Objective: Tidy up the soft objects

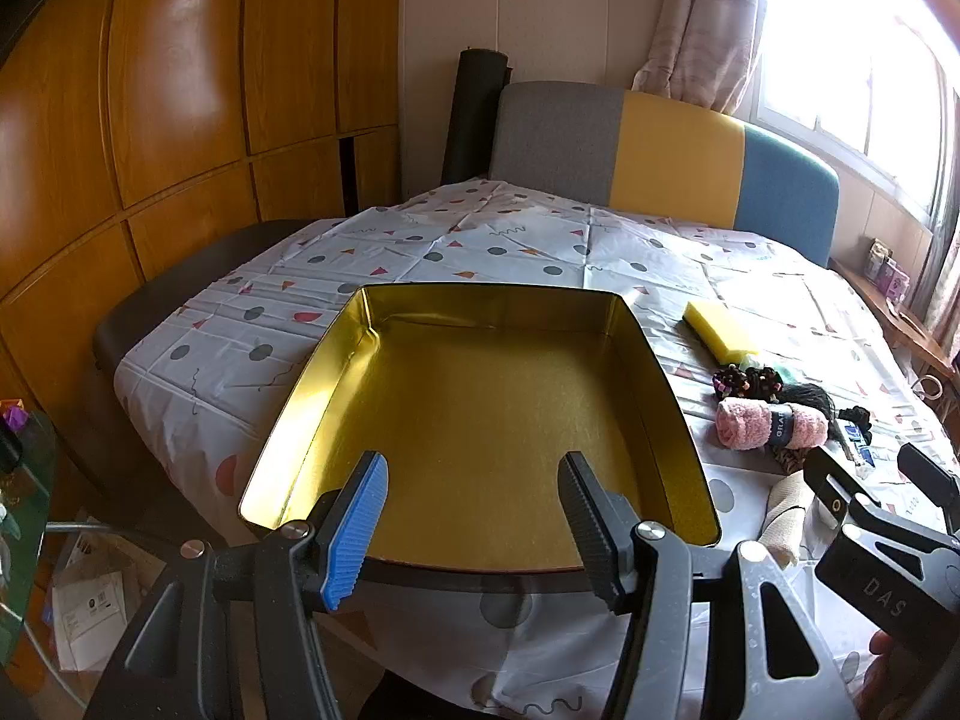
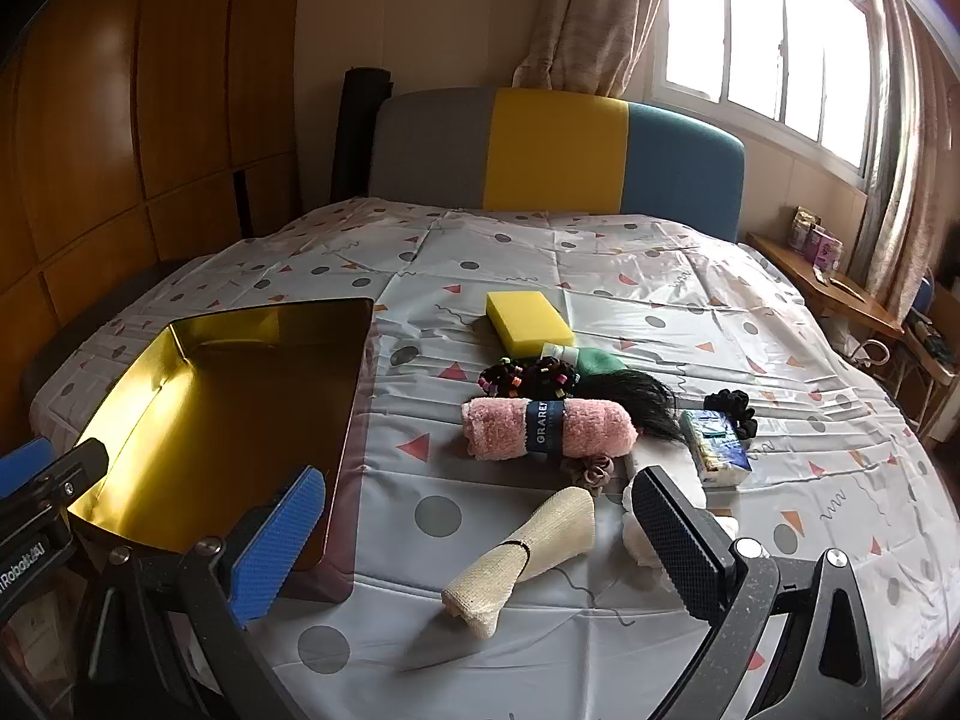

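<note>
In the left wrist view, the empty gold tin point(image 1: 480, 396) is being faced by the left gripper point(image 1: 474, 522), fingers spread and holding nothing, while in the right wrist view the beige bandage roll point(image 2: 522, 558), lying on the sheet beside the tin, is being straddled by the fully spread right gripper point(image 2: 480, 546), where an off-centre pinch is risking the soft roll being squeezed out sideways.

Glossy gold metal tin point(image 2: 240, 396), mirror-smooth inside. Slick, creased plastic sheet point(image 2: 600, 276) over the bed. Porous matt yellow sponge point(image 2: 528, 315). Fluffy pink cloth towel point(image 2: 549, 429) with a paper band. Coarse woven beige bandage point(image 2: 522, 561). Ribbed blue and black rubbery claw pads point(image 1: 354, 534). Polished wood wardrobe point(image 1: 180, 90).
</note>
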{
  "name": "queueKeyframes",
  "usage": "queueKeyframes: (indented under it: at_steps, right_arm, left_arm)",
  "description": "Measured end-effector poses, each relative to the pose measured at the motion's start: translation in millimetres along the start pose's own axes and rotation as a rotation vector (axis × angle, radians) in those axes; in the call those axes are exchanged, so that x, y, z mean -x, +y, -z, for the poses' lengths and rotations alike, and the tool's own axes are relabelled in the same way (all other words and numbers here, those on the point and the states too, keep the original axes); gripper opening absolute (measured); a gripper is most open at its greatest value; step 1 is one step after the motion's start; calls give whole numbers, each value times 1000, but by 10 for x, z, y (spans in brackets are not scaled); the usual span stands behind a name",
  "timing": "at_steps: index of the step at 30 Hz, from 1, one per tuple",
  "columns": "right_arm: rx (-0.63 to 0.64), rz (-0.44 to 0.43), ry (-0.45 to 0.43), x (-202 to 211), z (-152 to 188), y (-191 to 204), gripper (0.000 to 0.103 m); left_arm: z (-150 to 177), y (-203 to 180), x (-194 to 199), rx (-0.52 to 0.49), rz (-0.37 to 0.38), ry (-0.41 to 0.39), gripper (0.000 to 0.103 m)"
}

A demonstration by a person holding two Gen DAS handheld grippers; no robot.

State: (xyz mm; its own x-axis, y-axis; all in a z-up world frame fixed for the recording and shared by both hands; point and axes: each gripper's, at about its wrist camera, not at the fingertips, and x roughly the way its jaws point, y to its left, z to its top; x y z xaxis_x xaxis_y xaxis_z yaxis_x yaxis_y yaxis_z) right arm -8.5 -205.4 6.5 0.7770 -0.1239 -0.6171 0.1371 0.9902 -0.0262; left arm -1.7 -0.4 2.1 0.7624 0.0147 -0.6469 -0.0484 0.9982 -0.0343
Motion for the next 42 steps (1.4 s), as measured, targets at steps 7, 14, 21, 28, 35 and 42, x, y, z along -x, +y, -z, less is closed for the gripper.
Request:
queueKeyframes:
  at_steps: [7, 14, 21, 28, 35, 42]
  right_arm:
    - [2, -5, 3, -4, 2, 26, 103]
    - [3, -3, -1, 0, 8, 26, 103]
    - [3, -8, -1, -2, 6, 24, 103]
    - [4, -8, -2, 0, 6, 24, 103]
    - [2, -8, -3, 3, 8, 26, 103]
    - [2, -7, -3, 3, 9, 25, 103]
  left_arm:
    - [8, -6, -21, 2, 1, 6, 60]
    - [23, 6, -55, 4, 5, 15, 60]
    - [26, 5, -57, 5, 5, 16, 60]
    - [22, 9, -62, 5, 5, 18, 60]
    - [25, 6, -71, 5, 5, 22, 60]
    - [42, 15, -77, 6, 6, 27, 60]
